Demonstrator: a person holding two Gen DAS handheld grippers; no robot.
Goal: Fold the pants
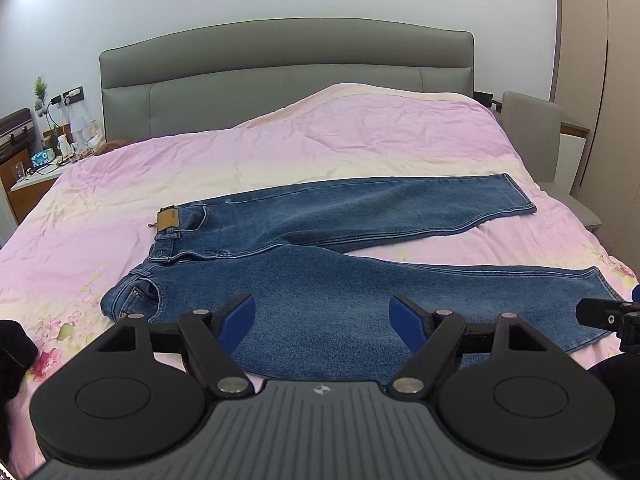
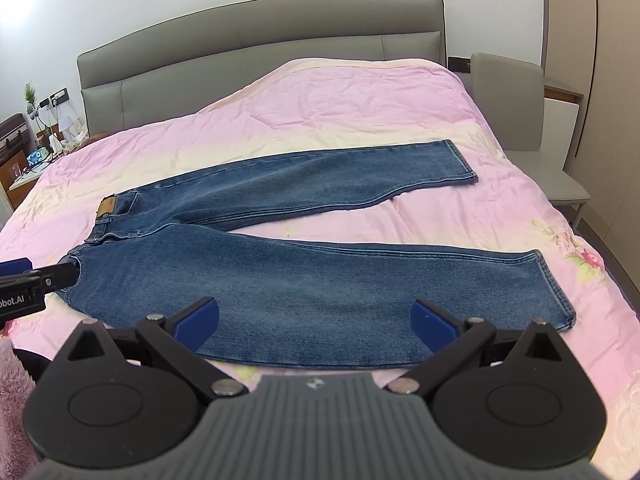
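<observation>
Pants: blue jeans [image 1: 320, 240] lie flat on the bed, across the middle of both frames — waistband toward the left, legs running to the right and splayed apart in a V.
Leather patch: tan patch [image 1: 168, 220] on the waistband, left of centre in the left wrist view.
Far leg: its hem [image 2: 464, 160] reaches the right of centre, higher in the frame.
Near leg: its hem [image 2: 556, 288] ends at the right, lower in the frame.
Bed: pink floral cover [image 1: 360, 136], wrinkled, with the grey headboard [image 1: 280, 60] across the top of the frame.
Left gripper [image 1: 322, 314]: low centre, over the near edge of the jeans; blue fingers [image 1: 240, 312] spread wide, holding nothing.
Right gripper [image 2: 316, 316]: low centre of its own view, over the near leg — fingers [image 2: 432, 320] spread wide, holding nothing.
Nightstand: cluttered surface [image 1: 36, 176] at the left edge, beside the headboard.
</observation>
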